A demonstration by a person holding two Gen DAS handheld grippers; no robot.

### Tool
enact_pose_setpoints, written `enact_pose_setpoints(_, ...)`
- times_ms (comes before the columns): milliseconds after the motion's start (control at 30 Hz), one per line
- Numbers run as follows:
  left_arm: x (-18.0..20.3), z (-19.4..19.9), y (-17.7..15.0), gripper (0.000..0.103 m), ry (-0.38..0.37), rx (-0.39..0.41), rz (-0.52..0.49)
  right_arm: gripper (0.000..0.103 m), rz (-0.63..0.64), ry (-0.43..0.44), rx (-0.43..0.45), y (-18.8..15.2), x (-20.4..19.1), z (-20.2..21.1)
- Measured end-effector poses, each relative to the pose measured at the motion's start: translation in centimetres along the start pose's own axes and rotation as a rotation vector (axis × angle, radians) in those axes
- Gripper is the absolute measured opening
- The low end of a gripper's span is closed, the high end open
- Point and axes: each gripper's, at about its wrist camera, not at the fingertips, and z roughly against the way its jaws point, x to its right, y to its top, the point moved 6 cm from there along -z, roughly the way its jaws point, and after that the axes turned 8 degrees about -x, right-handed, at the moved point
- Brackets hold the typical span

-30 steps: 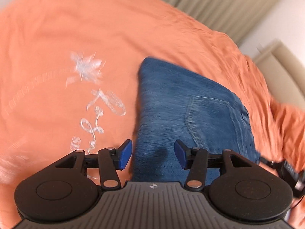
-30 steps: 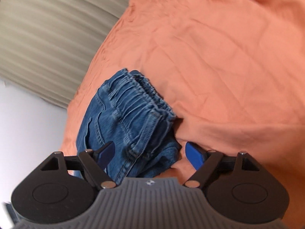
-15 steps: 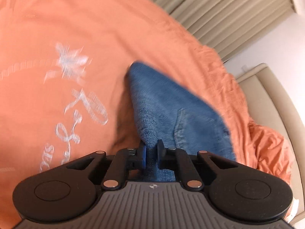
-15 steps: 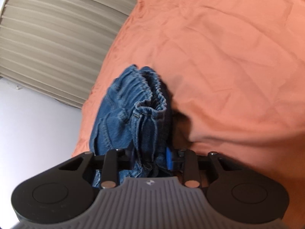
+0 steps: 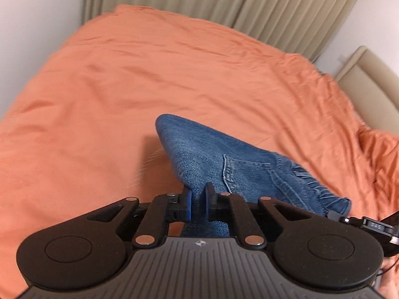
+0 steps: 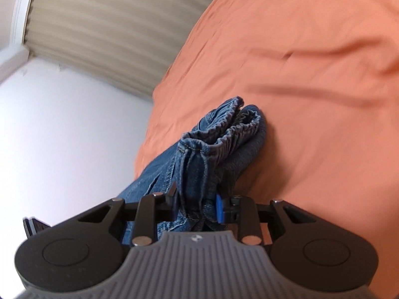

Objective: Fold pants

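Note:
The folded blue jeans [image 5: 224,154] hang lifted above the orange bedspread [image 5: 149,74], back pocket up, and cast a shadow on it. My left gripper [image 5: 198,194] is shut on the plain folded edge nearest me. In the right wrist view the gathered elastic waistband of the jeans [image 6: 224,134] bunches up in front of my right gripper [image 6: 195,199]. That gripper is shut on a thick wad of denim at the waist end. The cloth between each pair of pads is hidden.
The orange bedspread [image 6: 311,74] fills most of both views, wrinkled toward the right. Beige pleated curtains [image 5: 249,0] hang behind the bed. A beige padded headboard [image 5: 369,74] stands at the right, and a white wall [image 6: 62,124] lies beyond the bed's edge.
Both grippers went from open around the jeans to shut on them. They then rose and carried the jeans across the bed, leaving the white printed lettering out of view.

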Motion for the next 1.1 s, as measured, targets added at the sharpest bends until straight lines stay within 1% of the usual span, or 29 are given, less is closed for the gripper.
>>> enact_pose_setpoints(133,-4.0,0.8,-2.0,0.01,0.055,-0.032,0.04,0.024,0.037,-0.004,-0.066,-4.4,-2.7,-2.2)
enact_pose_setpoints(233,-5.8,-0.3,-3.8,0.01,0.067,-0.05,0.069,0.024,0.063,-0.037,-0.094,-6.7,-3.2,-3.6)
enact_pose_setpoints(333,-6.7,-1.9,-5.0,0.011,0.09,-0.058,0.097,0.024,0.084,-0.112,-0.101,-7.8,-2.7,-4.4)
enact_pose_setpoints(367,-6.9,-2.2,-5.2,0.013,0.107,-0.058,0.083,0.024,0.083,-0.135,-0.104,-8.0,-2.4,-4.5)
enact_pose_setpoints(400,-6.9,-2.6,-5.4,0.015,0.124,-0.062,0.076,0.025,0.084,-0.159,-0.106,-8.2,-2.2,-4.5)
enact_pose_setpoints(433,-6.8,-2.9,-5.5,0.019,0.144,-0.071,0.07,0.026,0.088,-0.18,-0.112,-7.8,-2.1,-4.8)
enact_pose_setpoints(467,-6.8,-3.0,-5.5,0.022,0.166,-0.076,0.063,0.028,0.096,-0.206,-0.119,-7.9,-2.1,-4.8)
enact_pose_setpoints(533,-6.8,-2.4,-5.5,0.031,0.212,-0.074,0.055,0.034,0.111,-0.255,-0.127,-8.1,-2.6,-5.2)
enact_pose_setpoints(567,-6.6,-1.8,-5.4,0.031,0.238,-0.067,0.044,0.041,0.121,-0.277,-0.126,-8.1,-2.9,-5.1)
enact_pose_setpoints(600,-6.3,-0.9,-5.4,0.032,0.26,-0.055,0.029,0.044,0.133,-0.297,-0.117,-7.7,-3.3,-5.2)
enact_pose_setpoints(633,-5.9,0.1,-5.4,0.035,0.262,-0.049,0.016,0.046,0.153,-0.31,-0.109,-7.8,-3.9,-5.0)
enact_pose_setpoints(700,-4.8,2.6,-5.1,0.039,0.261,-0.026,-0.022,0.061,0.203,-0.333,-0.093,-7.8,-5.0,-4.5)
enact_pose_setpoints(733,-4.4,4.2,-4.9,0.04,0.279,-0.01,-0.046,0.062,0.235,-0.343,-0.075,-8.2,-5.5,-3.3)
enact_pose_setpoints(800,-3.4,7.6,-4.4,0.04,0.317,0.015,-0.085,0.063,0.303,-0.367,-0.047,-8.2,-7.3,-2.4)
enact_pose_setpoints(867,-2.6,11.7,-3.7,0.04,0.351,0.044,-0.116,0.067,0.368,-0.383,-0.02,-8.0,-8.9,-1.8)
enact_pose_setpoints(900,-2.2,13.7,-3.4,0.041,0.373,0.061,-0.13,0.068,0.404,-0.385,0.0,-8.1,-9.9,-1.3)
enact_pose_setpoints(967,-1.8,17.6,-3.0,0.044,0.43,0.073,-0.143,0.068,0.477,-0.365,0.038,-8.7,-12.2,-0.2)
enact_pose_setpoints(1000,-1.5,19.4,-3.0,0.045,0.454,0.074,-0.149,0.069,0.508,-0.354,0.055,-9.6,-13.0,1.5)
enact_pose_setpoints(1100,-0.4,23.2,-4.3,0.057,0.493,0.074,-0.175,0.074,0.598,-0.323,0.097,-11.2,-15.8,3.3)
